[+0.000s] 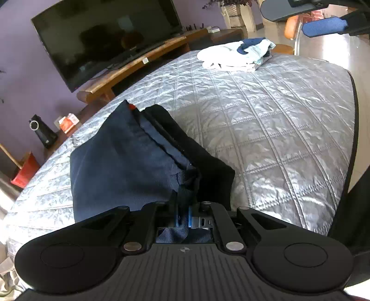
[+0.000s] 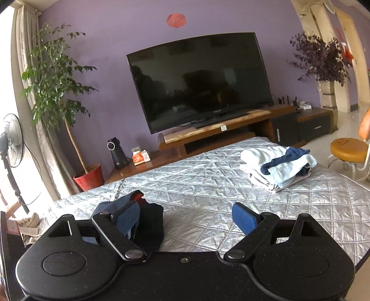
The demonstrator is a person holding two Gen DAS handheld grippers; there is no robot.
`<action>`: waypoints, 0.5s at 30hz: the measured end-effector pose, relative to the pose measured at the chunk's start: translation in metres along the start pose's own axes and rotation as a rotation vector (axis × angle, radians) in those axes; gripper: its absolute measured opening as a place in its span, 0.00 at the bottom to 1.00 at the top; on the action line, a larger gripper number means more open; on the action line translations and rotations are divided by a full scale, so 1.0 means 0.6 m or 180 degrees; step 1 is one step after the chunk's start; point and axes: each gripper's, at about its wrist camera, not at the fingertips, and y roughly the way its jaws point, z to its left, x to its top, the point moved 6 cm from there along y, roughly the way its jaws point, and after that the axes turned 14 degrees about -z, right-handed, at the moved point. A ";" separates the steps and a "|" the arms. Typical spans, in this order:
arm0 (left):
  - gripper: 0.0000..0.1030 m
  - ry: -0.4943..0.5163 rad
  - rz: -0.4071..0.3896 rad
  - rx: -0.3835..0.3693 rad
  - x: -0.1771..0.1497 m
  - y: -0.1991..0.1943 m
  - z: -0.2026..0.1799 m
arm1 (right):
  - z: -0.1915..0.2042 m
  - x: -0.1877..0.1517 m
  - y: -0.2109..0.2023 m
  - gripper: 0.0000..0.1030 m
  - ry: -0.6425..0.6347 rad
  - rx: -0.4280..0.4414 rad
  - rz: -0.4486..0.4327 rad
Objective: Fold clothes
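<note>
A folded dark navy garment with a small red tag lies on the silver quilted bedcover, a black layer beside it on the right. My left gripper is shut on the garment's near edge, navy cloth bunched between its blue pads. In the right wrist view the same garment sits low at the left, behind my left-hand finger. My right gripper hangs open above the bedcover with nothing between its fingers. It also shows at the top right of the left wrist view, right gripper, raised in the air.
A pile of white, pale blue and navy clothes rests at the bed's far right. Beyond the bed stand a wooden TV stand with a large TV, a potted plant, a fan and a round stool.
</note>
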 end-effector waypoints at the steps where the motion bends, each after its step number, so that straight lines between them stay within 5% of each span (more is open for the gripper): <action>1: 0.09 0.0009 -0.0002 -0.0014 -0.002 -0.001 0.001 | -0.001 0.000 0.000 0.84 0.0007 0.0002 0.0005; 5: 0.09 0.0110 -0.0052 -0.0071 -0.007 -0.007 0.002 | -0.015 -0.006 0.011 0.87 0.0170 0.0055 0.0201; 10: 0.09 0.0284 -0.0145 -0.0142 -0.009 -0.016 0.001 | -0.035 -0.022 0.058 0.87 0.0837 0.0435 0.0654; 15: 0.09 0.0381 -0.0232 -0.0214 -0.014 -0.028 0.004 | -0.067 -0.069 0.171 0.87 0.2319 0.0567 0.1231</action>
